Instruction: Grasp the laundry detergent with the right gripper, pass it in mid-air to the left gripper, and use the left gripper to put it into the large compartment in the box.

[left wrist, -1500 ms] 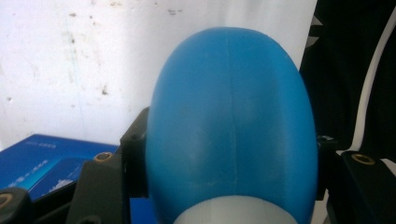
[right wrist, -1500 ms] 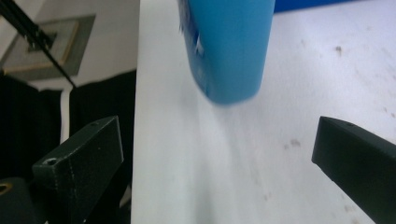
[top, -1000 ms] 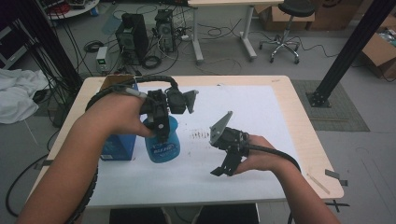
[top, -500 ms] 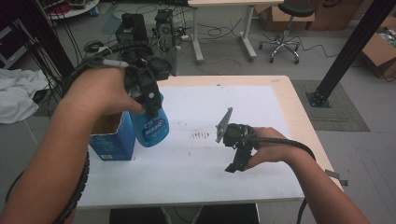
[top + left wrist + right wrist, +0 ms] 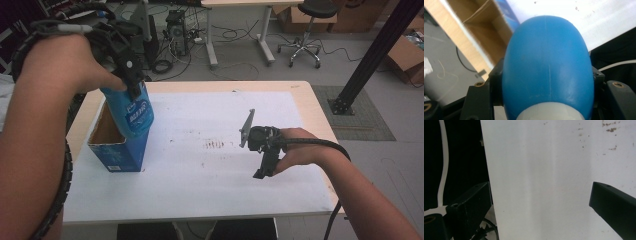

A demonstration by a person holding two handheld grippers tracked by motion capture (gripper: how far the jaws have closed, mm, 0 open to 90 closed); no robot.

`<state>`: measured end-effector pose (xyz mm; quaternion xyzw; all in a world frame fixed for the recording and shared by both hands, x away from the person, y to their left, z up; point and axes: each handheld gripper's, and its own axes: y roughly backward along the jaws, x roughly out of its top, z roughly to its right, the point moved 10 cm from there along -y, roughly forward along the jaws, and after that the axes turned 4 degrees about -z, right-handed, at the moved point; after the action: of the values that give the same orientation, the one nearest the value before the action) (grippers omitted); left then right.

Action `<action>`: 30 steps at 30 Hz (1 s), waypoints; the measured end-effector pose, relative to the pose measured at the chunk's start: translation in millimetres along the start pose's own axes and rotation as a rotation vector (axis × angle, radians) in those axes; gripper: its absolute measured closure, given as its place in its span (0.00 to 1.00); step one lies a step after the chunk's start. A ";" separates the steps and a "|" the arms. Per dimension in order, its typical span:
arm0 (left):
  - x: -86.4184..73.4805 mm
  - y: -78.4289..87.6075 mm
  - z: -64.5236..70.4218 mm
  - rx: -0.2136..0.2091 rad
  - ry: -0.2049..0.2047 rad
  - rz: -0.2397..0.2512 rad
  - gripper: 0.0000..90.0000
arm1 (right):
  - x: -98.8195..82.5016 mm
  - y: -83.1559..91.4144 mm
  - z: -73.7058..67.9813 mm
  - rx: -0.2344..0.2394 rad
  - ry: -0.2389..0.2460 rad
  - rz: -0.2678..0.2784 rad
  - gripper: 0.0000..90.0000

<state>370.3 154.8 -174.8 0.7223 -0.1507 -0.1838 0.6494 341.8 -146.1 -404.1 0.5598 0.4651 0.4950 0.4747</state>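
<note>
Blue bottle (image 5: 131,111) hangs in the air, clamped between the jaws of the left gripper (image 5: 131,75), base pointing down over the open top of the blue carton (image 5: 117,150). From the left gripper view the bottle (image 5: 547,67) sits squarely between both jaws, its rounded blue body swelling out past them and blocking most of what lies ahead; a pale band at its near end is cut off by the bottom edge. Beyond the jaws, up and to one side, the carton's brown inside (image 5: 481,30) shows, blurred. Label on the bottle is too small to read from above. Whether the bottle's base touches the carton rim: cannot tell.

Right gripper (image 5: 262,160) hovers low over the white mat (image 5: 210,190), well apart from bottle and carton. Its jaws stand wide and released, with bare mat (image 5: 544,182) between them. Faint brown specks (image 5: 610,130) lie ahead of the jaws. The table (image 5: 310,95) edge frames the mat.
</note>
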 end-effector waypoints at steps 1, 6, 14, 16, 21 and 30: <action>-0.4 1.2 -2.4 -0.003 0.011 -0.001 0.43 | -1.3 0.2 0.4 0.001 -0.006 -0.005 0.04; -2.0 3.0 -17.7 -0.025 0.098 -0.021 0.43 | -3.1 -0.1 2.6 0.000 -0.005 -0.004 0.04; -1.6 -5.3 -41.8 -0.062 0.229 -0.038 0.43 | -6.4 -5.5 7.6 0.005 -0.011 -0.010 0.04; -1.4 -6.8 -46.0 -0.068 0.251 -0.036 0.43 | -7.1 -6.0 8.0 0.002 -0.011 -0.015 0.04; -1.6 -11.6 -58.8 -0.068 0.303 -0.044 0.43 | -8.8 -5.2 9.5 -0.001 -0.011 -0.014 0.04; 1.3 -32.8 -78.5 -0.062 0.356 -0.048 0.43 | -12.7 -3.8 9.3 -0.007 -0.021 -0.025 0.04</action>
<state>406.9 227.1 -200.5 0.7264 -0.0104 -0.0729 0.6833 349.9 -158.9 -409.9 0.5574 0.4653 0.4847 0.4877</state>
